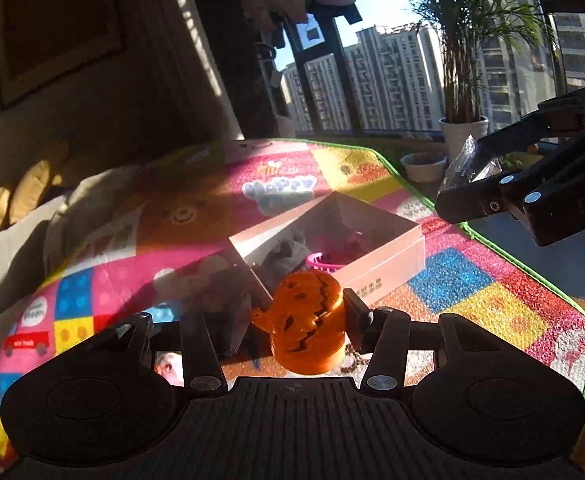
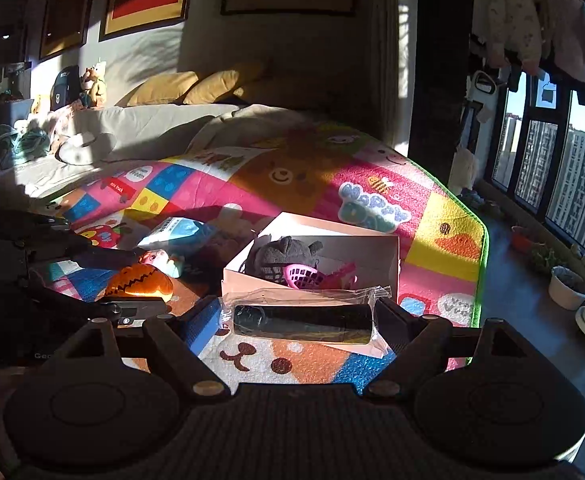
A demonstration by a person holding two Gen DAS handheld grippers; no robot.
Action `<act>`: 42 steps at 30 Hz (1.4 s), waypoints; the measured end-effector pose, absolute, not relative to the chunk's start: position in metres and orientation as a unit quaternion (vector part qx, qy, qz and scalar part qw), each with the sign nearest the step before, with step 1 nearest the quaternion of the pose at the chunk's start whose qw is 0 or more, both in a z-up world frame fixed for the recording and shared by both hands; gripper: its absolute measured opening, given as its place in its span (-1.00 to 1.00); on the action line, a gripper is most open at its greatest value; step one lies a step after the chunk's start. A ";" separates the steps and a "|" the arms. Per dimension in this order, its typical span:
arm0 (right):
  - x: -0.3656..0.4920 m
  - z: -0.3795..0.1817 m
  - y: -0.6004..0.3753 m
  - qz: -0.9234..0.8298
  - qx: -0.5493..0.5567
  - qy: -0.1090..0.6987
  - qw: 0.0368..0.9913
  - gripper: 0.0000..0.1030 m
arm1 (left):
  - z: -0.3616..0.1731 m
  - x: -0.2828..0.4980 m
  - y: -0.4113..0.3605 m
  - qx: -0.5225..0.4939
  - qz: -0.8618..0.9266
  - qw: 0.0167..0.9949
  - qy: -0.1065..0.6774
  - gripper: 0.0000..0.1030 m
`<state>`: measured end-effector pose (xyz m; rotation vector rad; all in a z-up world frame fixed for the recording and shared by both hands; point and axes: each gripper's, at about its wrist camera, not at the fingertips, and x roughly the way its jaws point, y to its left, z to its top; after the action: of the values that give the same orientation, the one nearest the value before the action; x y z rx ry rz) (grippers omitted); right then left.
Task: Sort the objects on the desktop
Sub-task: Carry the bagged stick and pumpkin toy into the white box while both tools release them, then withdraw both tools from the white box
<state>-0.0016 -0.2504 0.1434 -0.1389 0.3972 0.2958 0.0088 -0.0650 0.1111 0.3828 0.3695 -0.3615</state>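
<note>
My left gripper [image 1: 292, 320] is shut on an orange pumpkin toy [image 1: 306, 322] and holds it above the colourful play mat, just short of the white box [image 1: 384, 270]. The pumpkin also shows in the right wrist view [image 2: 138, 282]. My right gripper [image 2: 300, 316] is shut on a black cylinder in a clear plastic bag [image 2: 302, 323], held near the front wall of the white box [image 2: 394, 256]. The box holds a grey plush toy [image 2: 286, 256] and a pink basket [image 2: 304, 276]. The right gripper shows at the right in the left wrist view [image 1: 488, 190].
On the mat [image 2: 444, 216] left of the box lie a blue-white packet [image 2: 180, 232] and a small pink figure [image 2: 154, 260]. A sofa with yellow cushions [image 2: 196, 86] stands behind. White plant pots [image 2: 568, 286] stand on the floor by the window.
</note>
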 end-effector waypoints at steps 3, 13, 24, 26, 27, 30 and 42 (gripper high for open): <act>0.036 0.180 -0.270 0.151 -0.023 0.191 0.970 0.63 | 0.138 0.045 -0.078 0.189 -0.166 0.956 0.150 0.05; 0.215 0.182 -0.307 0.145 0.115 0.264 0.946 0.68 | 0.133 0.209 -0.104 0.027 -0.217 0.952 0.213 0.20; 0.271 0.093 -0.299 0.090 0.109 0.360 0.922 0.70 | 0.067 0.158 -0.016 0.009 -0.182 0.949 0.259 0.89; 0.271 0.071 -0.296 0.081 0.121 0.388 0.910 0.70 | 0.050 0.151 -0.018 0.005 -0.204 0.940 0.272 0.90; 0.271 0.063 -0.294 0.079 0.125 0.402 0.904 0.70 | 0.044 0.148 -0.019 0.006 -0.209 0.938 0.275 0.90; 0.267 0.048 -0.284 0.080 0.120 0.416 0.898 0.80 | 0.032 0.137 -0.014 0.013 -0.209 0.939 0.274 0.93; 0.249 0.107 -0.178 0.157 -0.043 0.314 0.935 0.57 | 0.022 0.117 0.040 0.029 -0.067 0.963 0.258 0.99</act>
<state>0.2489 -0.1775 0.1065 -0.0872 0.6410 0.3215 0.1166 0.0405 0.0218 0.0579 0.5218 -0.1366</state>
